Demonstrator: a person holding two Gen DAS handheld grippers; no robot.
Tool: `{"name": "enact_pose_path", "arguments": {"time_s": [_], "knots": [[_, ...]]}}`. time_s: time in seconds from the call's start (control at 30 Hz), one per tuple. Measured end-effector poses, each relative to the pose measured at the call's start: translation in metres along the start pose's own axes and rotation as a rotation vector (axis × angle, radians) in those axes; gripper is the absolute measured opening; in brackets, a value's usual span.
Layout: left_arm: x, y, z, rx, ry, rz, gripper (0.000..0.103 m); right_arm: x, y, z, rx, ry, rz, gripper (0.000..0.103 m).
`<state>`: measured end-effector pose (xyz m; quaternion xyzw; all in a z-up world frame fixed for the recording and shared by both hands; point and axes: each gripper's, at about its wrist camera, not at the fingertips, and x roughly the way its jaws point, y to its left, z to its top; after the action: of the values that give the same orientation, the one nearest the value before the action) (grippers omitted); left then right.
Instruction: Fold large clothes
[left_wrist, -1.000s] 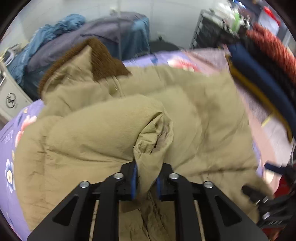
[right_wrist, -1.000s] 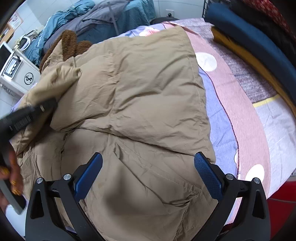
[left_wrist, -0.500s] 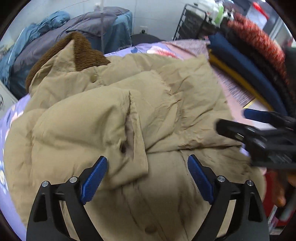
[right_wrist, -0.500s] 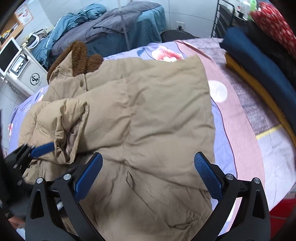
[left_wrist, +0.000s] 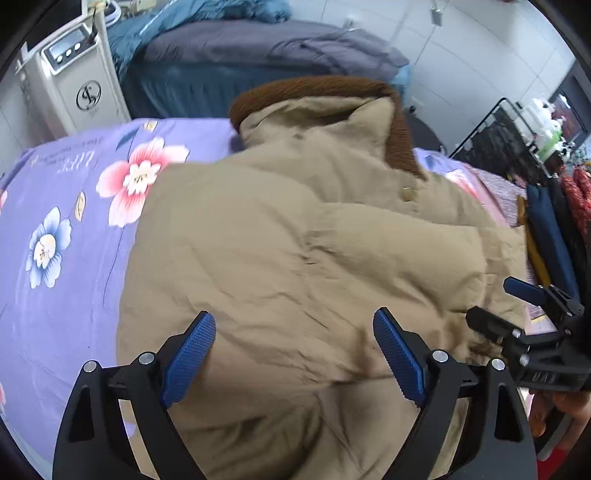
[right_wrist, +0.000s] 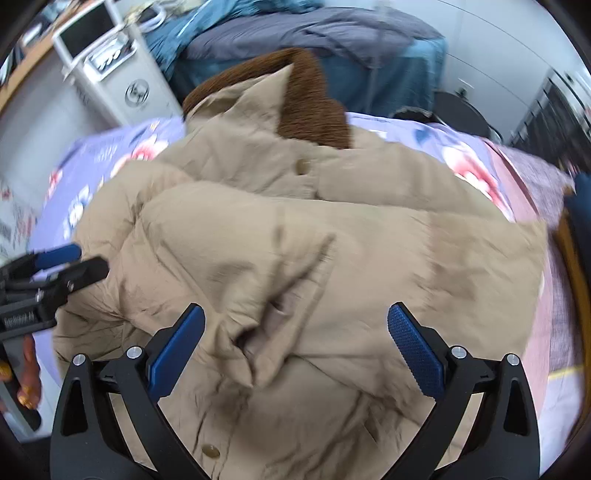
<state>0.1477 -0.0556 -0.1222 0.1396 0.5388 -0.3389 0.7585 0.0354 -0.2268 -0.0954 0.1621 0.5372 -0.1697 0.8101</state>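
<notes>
- My left claw (left_wrist: 293, 354) is spread wide with nothing in it, hanging over the near part of the tan coat (left_wrist: 295, 258).
- My right claw (right_wrist: 295, 350) is just as wide apart and empty, above a folded sleeve cuff (right_wrist: 273, 332) (the pale lining shows at its mouth).
- The coat lies bunched on the bed, on a purple flowered sheet (left_wrist: 74, 221), its brown fleece collar (left_wrist: 317, 90) at the far end.
- Behind it sit a heap of blue and grey bedding (left_wrist: 258, 48) and a white machine (left_wrist: 70, 81).
</notes>
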Motion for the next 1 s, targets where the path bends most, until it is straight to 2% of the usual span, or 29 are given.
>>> {"name": "enact_pose_path", "arguments": {"time_s": [0.1,0.2,0.3,0.4,0.6,1.0], "knots": [[0.023,-0.009,-0.001,0.075,0.055,0.067,0.085,0.033,-0.001,0.0,-0.007,0.096,-0.047,0.098],[0.047,-0.012,-0.002,0.09,0.119,0.109,0.087,0.06,-0.022,-0.005,0.12,0.177,0.01,0.098],[0.07,-0.002,-0.003,0.022,0.208,0.057,0.093,0.079,-0.037,-0.011,0.2,0.223,0.058,0.098],[0.089,0.003,-0.001,-0.001,0.283,0.048,0.094,0.093,-0.033,-0.013,0.15,0.236,0.046,0.098],[0.098,0.001,0.0,0.014,0.294,0.075,0.096,0.107,-0.028,-0.008,0.151,0.253,0.02,0.098],[0.101,-0.001,-0.002,0.032,0.274,0.088,0.097,0.109,-0.027,-0.013,0.139,0.223,0.019,0.099]]}}
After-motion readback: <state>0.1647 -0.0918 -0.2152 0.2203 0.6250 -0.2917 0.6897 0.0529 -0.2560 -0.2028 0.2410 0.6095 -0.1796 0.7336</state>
